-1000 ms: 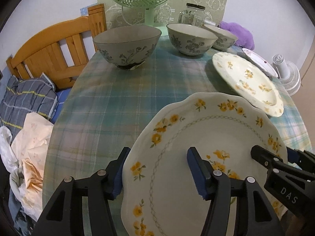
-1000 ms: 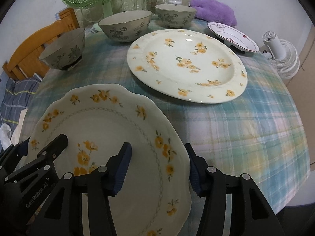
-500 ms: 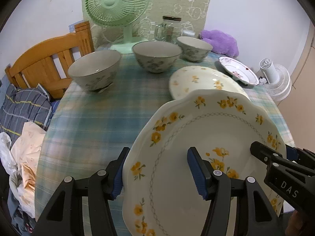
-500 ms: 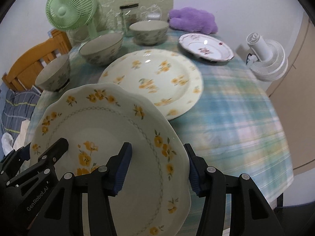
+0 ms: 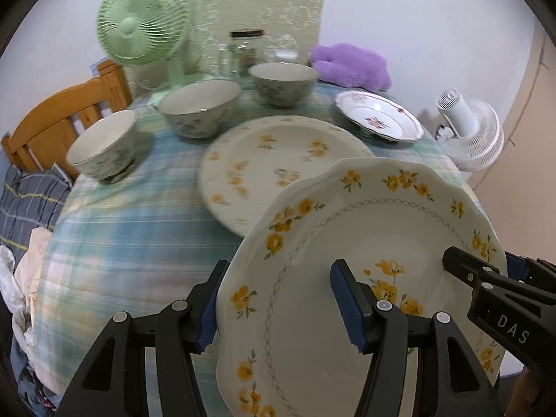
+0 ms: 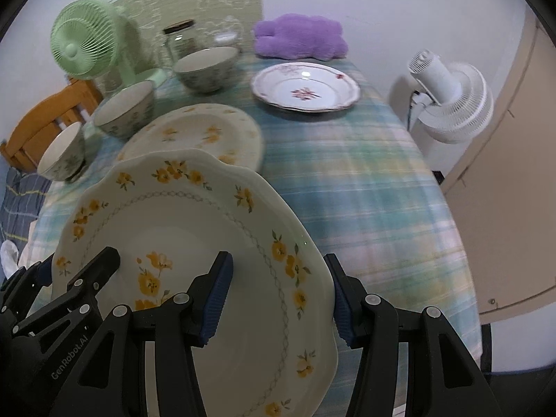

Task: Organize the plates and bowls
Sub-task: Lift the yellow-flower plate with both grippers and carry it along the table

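Gripping glossy scalloped floral plate [image 5: 375, 243], both rims clamped.

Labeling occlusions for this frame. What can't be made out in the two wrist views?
- Scalloped plate: near rim cut off by the bottom edge, both views. The outer pads sit behind it.
- Large floral plate: near edge hidden by the scalloped plate, motion-blurred, both views.
- Glass jar: contents too blurred, left wrist view.
- Left gripper and right gripper: person's hands out of frame.
- Table: front edge hidden.
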The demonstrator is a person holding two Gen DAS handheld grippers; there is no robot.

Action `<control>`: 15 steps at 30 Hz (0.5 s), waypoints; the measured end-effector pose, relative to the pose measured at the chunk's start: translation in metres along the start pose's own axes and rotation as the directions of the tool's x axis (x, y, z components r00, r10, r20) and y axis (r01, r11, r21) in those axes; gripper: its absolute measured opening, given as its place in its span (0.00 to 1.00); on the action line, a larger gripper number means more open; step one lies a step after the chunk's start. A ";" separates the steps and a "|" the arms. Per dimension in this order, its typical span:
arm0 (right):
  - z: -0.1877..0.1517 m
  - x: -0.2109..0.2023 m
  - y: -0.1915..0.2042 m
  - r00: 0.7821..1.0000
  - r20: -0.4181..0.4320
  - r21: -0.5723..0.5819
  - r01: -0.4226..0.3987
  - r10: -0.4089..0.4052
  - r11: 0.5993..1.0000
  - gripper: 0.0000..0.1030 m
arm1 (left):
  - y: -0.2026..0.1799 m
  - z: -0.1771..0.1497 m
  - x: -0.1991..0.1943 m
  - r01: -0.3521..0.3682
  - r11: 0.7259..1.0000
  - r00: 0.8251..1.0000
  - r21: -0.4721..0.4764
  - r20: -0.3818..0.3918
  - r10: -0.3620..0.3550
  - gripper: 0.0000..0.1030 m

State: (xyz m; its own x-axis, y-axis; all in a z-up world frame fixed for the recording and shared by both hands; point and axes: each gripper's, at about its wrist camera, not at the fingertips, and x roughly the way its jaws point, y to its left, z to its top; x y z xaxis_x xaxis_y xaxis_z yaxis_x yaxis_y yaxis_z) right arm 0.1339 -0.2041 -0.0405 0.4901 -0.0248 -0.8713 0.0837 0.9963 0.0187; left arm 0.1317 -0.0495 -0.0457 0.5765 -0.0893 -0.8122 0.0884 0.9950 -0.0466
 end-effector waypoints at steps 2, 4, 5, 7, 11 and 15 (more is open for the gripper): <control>-0.002 0.003 -0.016 1.000 -0.012 0.020 0.007 -0.007 1.000 0.54 | -0.016 0.001 0.006 0.010 1.000 1.000 0.014 -0.010 -0.010 0.58; -0.004 0.005 -0.030 1.000 -0.019 0.040 0.014 -0.013 0.999 0.54 | -0.028 0.001 0.010 0.021 0.999 1.000 0.026 -0.014 -0.021 0.59; -0.004 0.005 -0.038 1.000 -0.020 0.047 0.024 -0.024 0.999 0.54 | -0.037 0.002 0.013 0.031 0.999 0.999 0.033 -0.020 -0.030 0.59; -0.004 0.008 -0.051 0.999 -0.026 0.057 0.039 -0.037 0.998 0.54 | -0.050 0.002 0.018 0.042 0.998 0.999 0.042 -0.026 -0.041 0.59; -0.004 0.016 -0.080 0.998 -0.043 0.070 0.057 -0.054 0.996 0.54 | -0.077 0.000 0.030 0.061 0.997 0.997 0.052 -0.044 -0.059 0.59; -0.002 0.026 -0.105 0.996 -0.061 0.072 0.066 -0.061 0.995 0.54 | -0.100 -0.001 0.043 0.067 0.996 0.996 0.050 -0.067 -0.064 0.59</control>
State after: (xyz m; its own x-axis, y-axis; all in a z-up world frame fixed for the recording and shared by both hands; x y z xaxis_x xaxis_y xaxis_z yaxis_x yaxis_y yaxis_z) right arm 0.1362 -0.3090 -0.0661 0.4299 -0.0807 -0.8993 0.1776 0.9841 -0.0034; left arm 0.1465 -0.1523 -0.0766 0.5137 -0.1495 -0.8448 0.1676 0.9832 -0.0721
